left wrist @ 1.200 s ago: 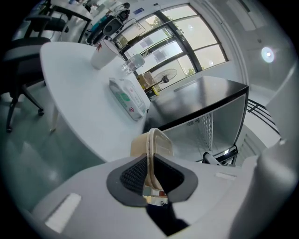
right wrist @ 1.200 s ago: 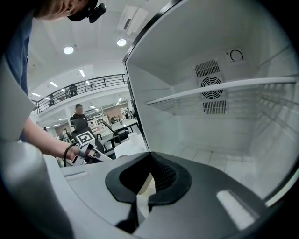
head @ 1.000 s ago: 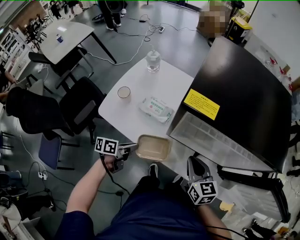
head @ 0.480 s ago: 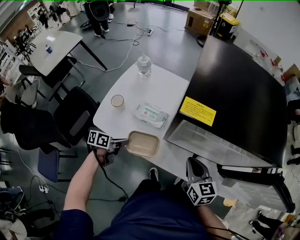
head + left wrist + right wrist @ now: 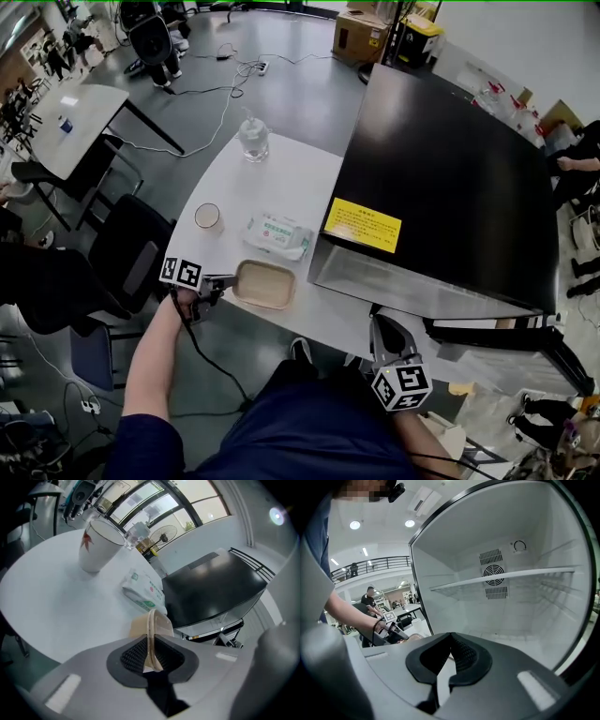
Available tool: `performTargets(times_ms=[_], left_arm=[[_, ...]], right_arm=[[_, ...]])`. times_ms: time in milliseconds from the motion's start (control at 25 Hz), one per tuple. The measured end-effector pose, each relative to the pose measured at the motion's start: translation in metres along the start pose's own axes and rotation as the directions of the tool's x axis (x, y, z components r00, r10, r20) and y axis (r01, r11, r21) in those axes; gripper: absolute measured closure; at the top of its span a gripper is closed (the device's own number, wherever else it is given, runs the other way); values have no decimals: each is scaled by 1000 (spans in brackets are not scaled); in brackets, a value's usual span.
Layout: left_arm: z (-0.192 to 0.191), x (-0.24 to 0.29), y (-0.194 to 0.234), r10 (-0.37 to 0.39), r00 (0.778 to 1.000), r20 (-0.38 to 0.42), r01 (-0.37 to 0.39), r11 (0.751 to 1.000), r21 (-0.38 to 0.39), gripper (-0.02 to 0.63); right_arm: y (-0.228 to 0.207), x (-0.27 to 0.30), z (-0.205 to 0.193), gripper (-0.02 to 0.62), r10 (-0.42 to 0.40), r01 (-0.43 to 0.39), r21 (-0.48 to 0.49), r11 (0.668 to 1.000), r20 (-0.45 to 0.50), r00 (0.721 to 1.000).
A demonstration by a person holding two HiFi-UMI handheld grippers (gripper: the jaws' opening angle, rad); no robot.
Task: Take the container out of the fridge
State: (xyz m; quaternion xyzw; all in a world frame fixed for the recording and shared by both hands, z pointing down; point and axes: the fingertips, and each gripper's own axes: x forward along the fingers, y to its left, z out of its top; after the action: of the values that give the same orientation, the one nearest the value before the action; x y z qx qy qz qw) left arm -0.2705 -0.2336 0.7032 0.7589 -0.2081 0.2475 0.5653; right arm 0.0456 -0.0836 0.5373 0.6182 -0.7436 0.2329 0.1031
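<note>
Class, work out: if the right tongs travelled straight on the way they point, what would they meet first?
Probably the fridge's white back wall, below the shelf; nothing shows in between, though depth is unclear.

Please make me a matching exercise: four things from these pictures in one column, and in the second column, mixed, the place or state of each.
1 container
2 paper cup
3 wipes pack
4 fridge

A black, with a yellow label on top
B rim clamped in the left gripper
C upright on the white table
D lying flat between cup and fridge

Pairs: 1-B, 2-C, 3-D, 4-A.
</note>
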Motion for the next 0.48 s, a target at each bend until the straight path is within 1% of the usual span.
performTargets(times_ms=[80, 200, 320, 480], left_arm=[[3, 4, 6, 28, 999, -16, -28, 1000, 8, 558], [5, 7, 8, 44, 999, -29, -44, 999, 17, 559], [5, 9, 11, 66, 997, -30, -66, 997, 28, 560], [2, 11, 21, 125, 991, -45, -124, 991, 41, 558]], right_arm=[[-4, -2, 1, 589, -16, 16, 8, 1000, 4, 1000], [-8, -4, 1, 589, -32, 32, 21, 999, 6, 999], [-7, -3, -2, 589, -29, 29, 27, 999, 4, 1000], [-6, -2, -5, 589, -17, 17, 26, 1000, -3, 1000]])
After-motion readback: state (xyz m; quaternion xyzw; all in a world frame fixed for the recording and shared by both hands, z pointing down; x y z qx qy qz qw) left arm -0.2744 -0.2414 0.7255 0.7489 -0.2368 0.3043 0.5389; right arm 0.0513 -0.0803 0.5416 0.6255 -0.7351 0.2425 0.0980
